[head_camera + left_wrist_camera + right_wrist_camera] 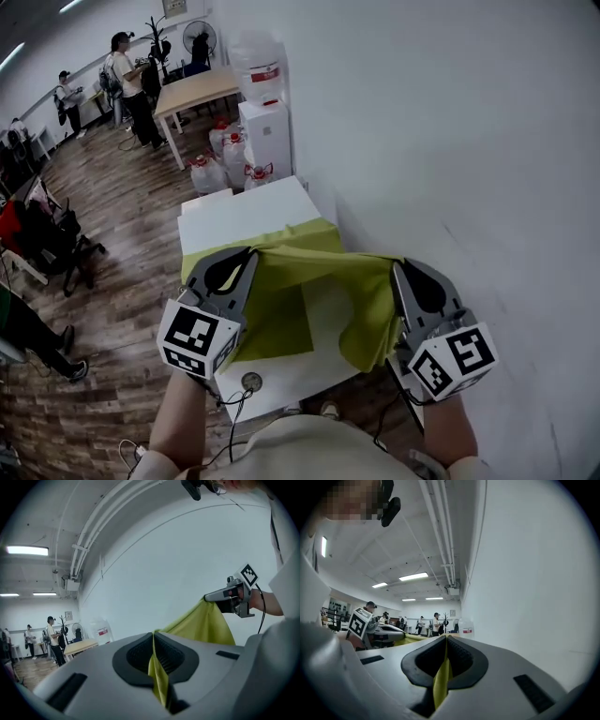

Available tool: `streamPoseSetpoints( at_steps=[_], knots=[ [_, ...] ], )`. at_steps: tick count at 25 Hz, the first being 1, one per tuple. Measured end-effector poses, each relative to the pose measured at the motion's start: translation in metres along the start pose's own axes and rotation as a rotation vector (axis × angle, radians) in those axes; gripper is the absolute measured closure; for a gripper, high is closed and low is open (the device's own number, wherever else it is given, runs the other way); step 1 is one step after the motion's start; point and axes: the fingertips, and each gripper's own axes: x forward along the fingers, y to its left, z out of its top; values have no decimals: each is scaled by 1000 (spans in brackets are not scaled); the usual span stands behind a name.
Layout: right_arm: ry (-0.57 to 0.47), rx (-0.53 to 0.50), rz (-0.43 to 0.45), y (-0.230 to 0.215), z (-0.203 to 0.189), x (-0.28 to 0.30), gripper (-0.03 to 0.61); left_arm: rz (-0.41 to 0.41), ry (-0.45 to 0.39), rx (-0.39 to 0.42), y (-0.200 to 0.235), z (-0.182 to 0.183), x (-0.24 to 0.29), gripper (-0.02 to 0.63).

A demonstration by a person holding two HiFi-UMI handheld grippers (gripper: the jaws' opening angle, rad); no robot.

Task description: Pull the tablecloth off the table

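A yellow-green tablecloth [323, 274] hangs lifted between my two grippers above the small white table [246, 218]. Its far part still drapes over the table's middle, and one fold hangs down at the right. My left gripper [250, 256] is shut on the cloth's left corner, and my right gripper [397, 268] is shut on the right corner. In the left gripper view the cloth [158, 672] is pinched in the closed left gripper [153, 638] and runs up to the right gripper [230, 597]. The right gripper view shows a strip of cloth [441, 679] clamped in the right gripper [445, 641].
A white wall [469, 141] runs close along the right. Behind the table stand a water cooler [265, 117] and several water jugs [217, 164] on the wooden floor. Farther back are a wooden table [197, 91] and people [131, 89]. Chairs [56, 239] sit at the left.
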Motion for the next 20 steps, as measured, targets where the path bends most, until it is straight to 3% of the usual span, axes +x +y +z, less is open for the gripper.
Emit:
streamPoseSetpoints(
  at_steps=[5,9,13,20],
  knots=[
    [-51,-36,15,12,37,-17,546,3,-63,15,-3,29,-16,592],
    [-55,-30,22,18,42,-28,546,-3,-69,27,-9,34,-25,592],
    [-21,-16,19,13,26,-24,546,-3,-61,10,-11,28,-23,591],
    [75,7,9,9,-23,-21,546,-32,38,49,-25,-14,-13,591]
  ],
)
